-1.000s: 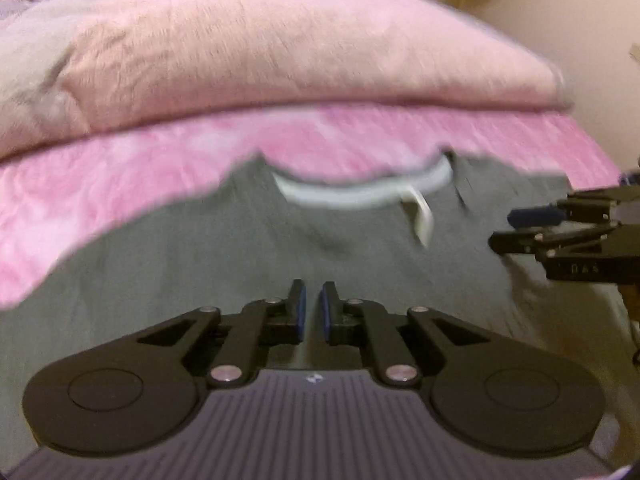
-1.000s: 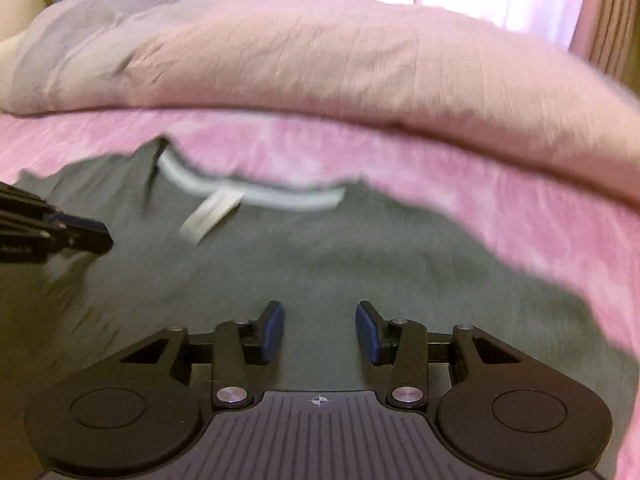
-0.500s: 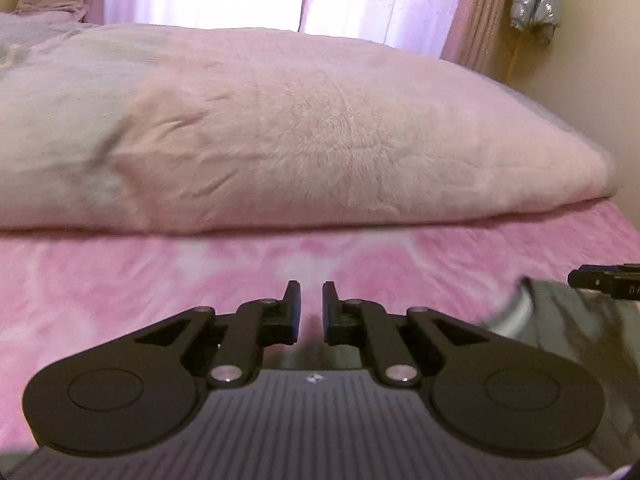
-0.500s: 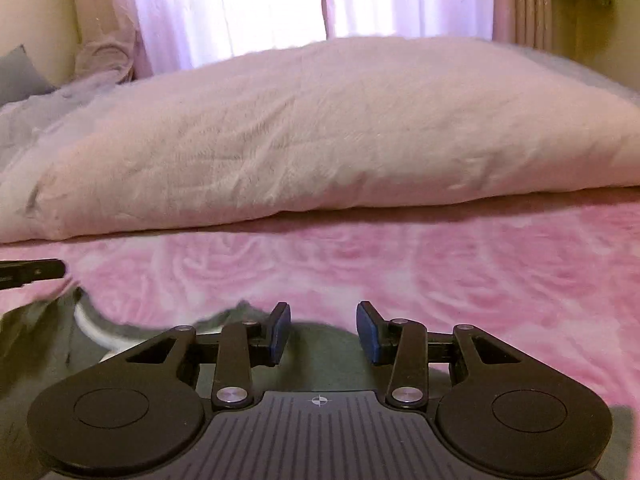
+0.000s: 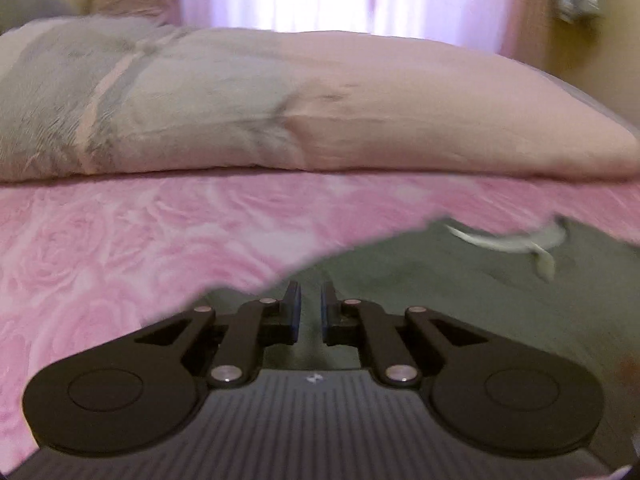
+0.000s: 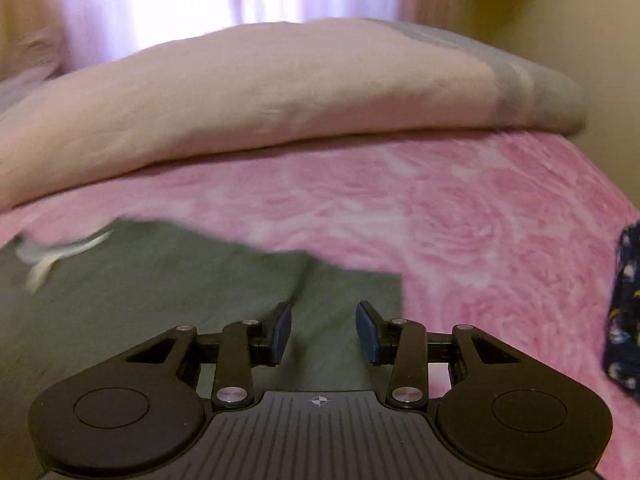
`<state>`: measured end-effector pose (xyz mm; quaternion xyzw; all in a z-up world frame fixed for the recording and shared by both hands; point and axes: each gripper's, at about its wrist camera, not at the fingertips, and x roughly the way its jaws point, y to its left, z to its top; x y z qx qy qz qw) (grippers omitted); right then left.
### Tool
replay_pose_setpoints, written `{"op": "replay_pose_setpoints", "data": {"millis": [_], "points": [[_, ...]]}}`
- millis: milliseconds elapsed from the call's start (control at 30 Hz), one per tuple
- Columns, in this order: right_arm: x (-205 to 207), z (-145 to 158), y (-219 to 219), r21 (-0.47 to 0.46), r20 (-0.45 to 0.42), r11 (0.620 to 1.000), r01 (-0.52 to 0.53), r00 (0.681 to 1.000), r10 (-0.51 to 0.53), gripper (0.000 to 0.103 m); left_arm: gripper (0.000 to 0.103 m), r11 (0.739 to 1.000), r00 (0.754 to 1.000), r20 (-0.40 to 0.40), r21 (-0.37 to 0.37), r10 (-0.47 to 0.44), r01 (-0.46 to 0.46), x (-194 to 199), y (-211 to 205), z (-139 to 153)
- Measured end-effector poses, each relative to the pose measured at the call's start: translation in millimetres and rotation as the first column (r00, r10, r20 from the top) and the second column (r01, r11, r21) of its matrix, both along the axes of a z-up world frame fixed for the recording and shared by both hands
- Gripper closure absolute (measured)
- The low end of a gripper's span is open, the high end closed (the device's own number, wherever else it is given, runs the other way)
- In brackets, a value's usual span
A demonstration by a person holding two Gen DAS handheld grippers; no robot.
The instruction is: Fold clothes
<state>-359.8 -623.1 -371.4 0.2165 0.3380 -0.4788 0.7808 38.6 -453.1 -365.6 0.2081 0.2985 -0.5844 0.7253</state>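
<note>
Dark grey cotton T-shirt flat on the pink rose-print blanket; left gripper nearly clenched, empty; right gripper released, risking a bunched sleeve edge if it pinches carelessly.

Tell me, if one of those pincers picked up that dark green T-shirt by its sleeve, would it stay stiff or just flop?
Probably flop. The dark green T-shirt lies flat and follows the pink rose bedspread, with soft creases by its sleeve, so it looks thin and limp. Lifted by one edge, the rest would likely hang and drag. It seems light, and may bunch rather than slide if pushed.
</note>
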Motion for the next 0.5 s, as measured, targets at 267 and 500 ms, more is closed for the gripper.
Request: {"op": "replay_pose_setpoints", "data": {"millis": [267, 500], "points": [[3, -11, 153, 0.173, -0.087, 0.963, -0.208, 0.970, 0.225, 0.062, 0.095, 0.979, 0.999, -0.051, 0.204, -0.009, 0.019, -95, 142, -20], [-96, 0, 266, 0.332, -0.145, 0.939, -0.088, 0.979, 0.143, 0.062, 0.095, 0.910, 0.982, -0.050, 0.387, 0.181, -0.148, -126, 297, -7]]}}
